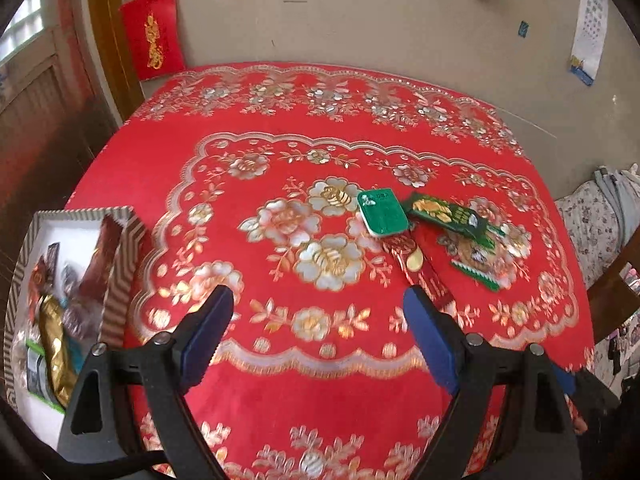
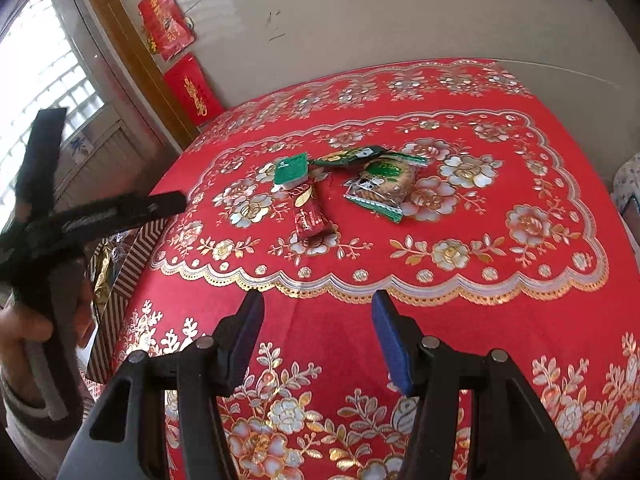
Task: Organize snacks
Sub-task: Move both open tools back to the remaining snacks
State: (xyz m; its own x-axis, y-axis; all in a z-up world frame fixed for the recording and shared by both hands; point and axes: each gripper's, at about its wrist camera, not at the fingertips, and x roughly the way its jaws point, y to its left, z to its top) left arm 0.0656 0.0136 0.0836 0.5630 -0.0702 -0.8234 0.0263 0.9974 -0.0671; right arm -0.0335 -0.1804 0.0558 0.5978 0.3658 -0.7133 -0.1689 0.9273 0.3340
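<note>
At the far left, a striped box (image 1: 120,264) sits at the left edge of the red floral tablecloth (image 1: 304,408). It holds a jumble of wrapped snacks, among them a gold foil packet (image 1: 56,356); the rest are too blurred to name.

To the right of the box, the left gripper (image 1: 318,300) hovers above the cloth with its blue-padded fingers spread wide and nothing between them.

Farther right of the box, near the cloth's middle, four loose snacks lie in a cluster. First comes a small green-lidded tub (image 1: 382,212). A red snack bar (image 1: 416,268) runs out from under the tub's near edge, toward the camera. Right of the tub lies a dark green wrapper (image 1: 452,214), resting partly on a clear-wrapped biscuit pack (image 1: 476,260) with green ends.

In the right wrist view the right gripper (image 2: 318,300) hangs over the cloth's near edge, well short of the cluster and to the right of the box (image 2: 120,280), its fingers likewise parted and empty. There the tub (image 2: 291,168), bar (image 2: 310,216), wrapper (image 2: 352,156) and biscuit pack (image 2: 384,180) show the same grouping.
</note>
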